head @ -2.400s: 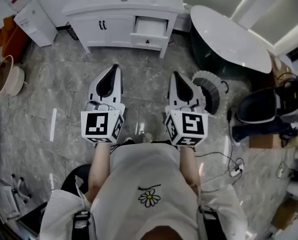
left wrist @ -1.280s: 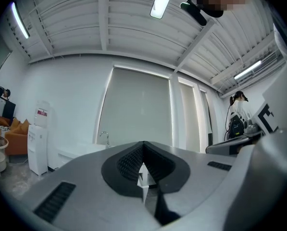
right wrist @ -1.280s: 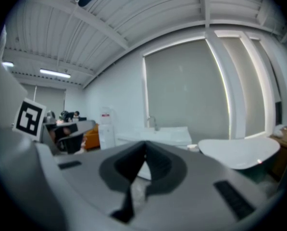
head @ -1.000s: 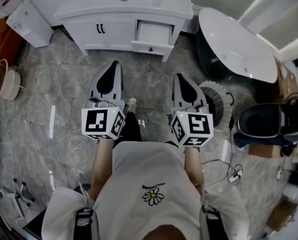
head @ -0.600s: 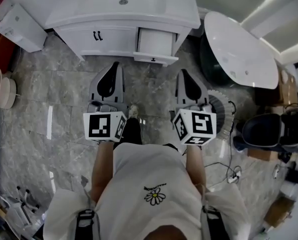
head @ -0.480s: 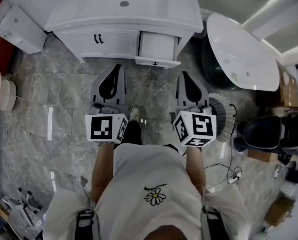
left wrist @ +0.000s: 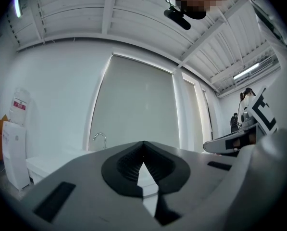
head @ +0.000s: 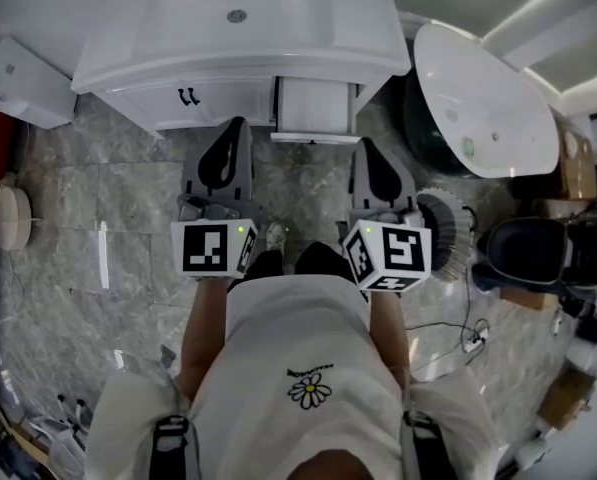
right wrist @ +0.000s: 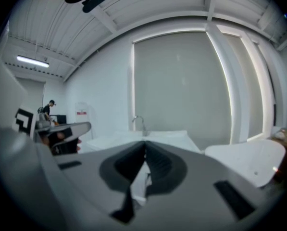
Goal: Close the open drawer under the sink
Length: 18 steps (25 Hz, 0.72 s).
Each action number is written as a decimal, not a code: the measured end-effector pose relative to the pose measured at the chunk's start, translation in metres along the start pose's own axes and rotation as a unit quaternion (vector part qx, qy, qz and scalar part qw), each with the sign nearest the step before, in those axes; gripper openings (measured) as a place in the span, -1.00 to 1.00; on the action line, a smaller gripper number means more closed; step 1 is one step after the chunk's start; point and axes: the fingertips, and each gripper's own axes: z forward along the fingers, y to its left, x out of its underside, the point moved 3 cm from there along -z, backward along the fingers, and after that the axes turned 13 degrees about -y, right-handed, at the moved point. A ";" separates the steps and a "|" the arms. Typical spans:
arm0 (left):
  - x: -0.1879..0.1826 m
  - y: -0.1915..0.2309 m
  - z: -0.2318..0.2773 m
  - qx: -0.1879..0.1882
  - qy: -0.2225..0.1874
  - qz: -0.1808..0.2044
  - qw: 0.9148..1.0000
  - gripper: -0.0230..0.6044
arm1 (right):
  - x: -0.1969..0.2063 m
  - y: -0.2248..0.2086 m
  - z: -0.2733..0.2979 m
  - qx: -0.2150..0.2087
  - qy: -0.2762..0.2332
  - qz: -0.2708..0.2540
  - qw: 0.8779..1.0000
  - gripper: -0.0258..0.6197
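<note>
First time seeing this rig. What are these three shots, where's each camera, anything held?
No robot: a person holds a two-jaw gripper in each hand. The top-down picture is from a camera on the person's head: left gripper and right gripper reach out over a grey stone floor, each bearing a marker cube that is part of it. Ahead is a white vanity with a sink; its right-hand drawer stands open. A white bathtub is to the right. The other two pictures come from cameras riding on the grippers, looking along their jaws toward the faucet. Both grippers are shut and empty; neither seems to touch the drawer yet.
</note>
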 end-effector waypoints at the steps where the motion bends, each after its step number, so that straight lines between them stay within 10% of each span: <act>1: 0.002 0.001 0.004 0.001 0.002 0.000 1.000 -0.87 | 0.001 -0.002 0.003 0.002 0.002 0.002 1.000 -0.83; 18: 0.008 -0.020 0.052 -0.016 0.010 0.032 0.999 -0.87 | -0.006 -0.054 0.040 0.017 -0.017 0.019 1.000 -0.83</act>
